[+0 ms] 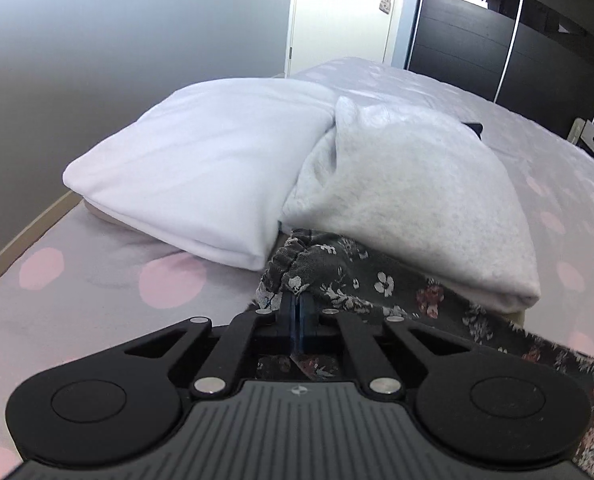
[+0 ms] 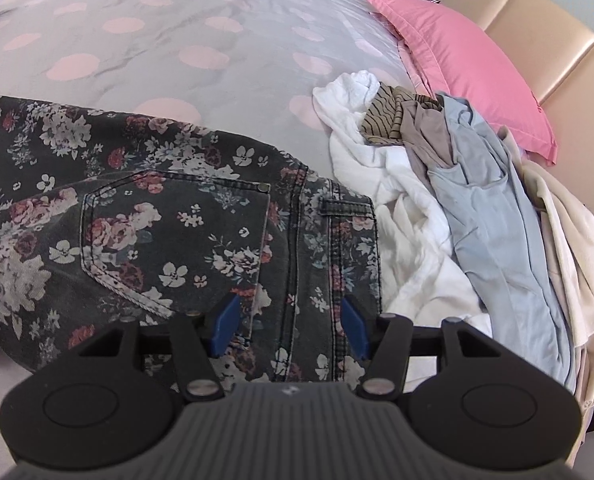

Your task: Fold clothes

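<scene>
Pinching a gathered hem of the floral jeans [image 1: 337,276], the left tongs [image 1: 296,312] sit clenched on the cloth, which hides their tips. Beyond lie a white fold [image 1: 201,168] and a grey one [image 1: 409,188] on the bed [image 1: 97,280]; the grey fold covers part of the jeans. Further right, the right tongs [image 2: 291,322] hang released over the jeans' waistband by the back pocket [image 2: 169,240]; whether they touch is unclear. A clothes heap [image 2: 457,208] and pink pillow [image 2: 465,64] follow, the heap's far side cut off.
</scene>
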{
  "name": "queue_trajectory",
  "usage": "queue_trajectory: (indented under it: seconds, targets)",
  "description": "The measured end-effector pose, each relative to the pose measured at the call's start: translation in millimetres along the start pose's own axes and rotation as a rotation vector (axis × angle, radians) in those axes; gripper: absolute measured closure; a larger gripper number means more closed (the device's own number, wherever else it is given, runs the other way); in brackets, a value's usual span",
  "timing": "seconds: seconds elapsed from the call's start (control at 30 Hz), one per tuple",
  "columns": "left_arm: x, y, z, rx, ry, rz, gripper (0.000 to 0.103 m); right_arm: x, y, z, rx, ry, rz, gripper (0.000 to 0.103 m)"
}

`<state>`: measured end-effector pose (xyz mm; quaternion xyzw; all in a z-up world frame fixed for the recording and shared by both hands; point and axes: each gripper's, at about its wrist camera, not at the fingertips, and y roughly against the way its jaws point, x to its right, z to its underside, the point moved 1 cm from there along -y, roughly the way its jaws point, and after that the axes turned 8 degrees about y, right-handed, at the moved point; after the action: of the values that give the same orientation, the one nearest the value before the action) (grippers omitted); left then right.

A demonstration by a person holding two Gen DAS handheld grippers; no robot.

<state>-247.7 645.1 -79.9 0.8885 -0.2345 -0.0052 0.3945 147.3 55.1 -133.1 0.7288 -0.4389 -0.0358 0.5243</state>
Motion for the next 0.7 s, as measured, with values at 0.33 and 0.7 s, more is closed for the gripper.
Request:
queue_trajectory:
  seconds: [0.33, 0.7]
  targets:
    - [14.7, -34.9, 14.8, -0.035, -0.157, -0.171, 0.092, 3.8, 2.5, -5.7, 0.021, -0.006, 0.008, 0.044]
    - [34.0, 8.5, 34.1, -0.115, -0.194, -0.12, 0.055, 9.0, 9.8, 1.7, 0.027, -0.04, -0.06, 0.042]
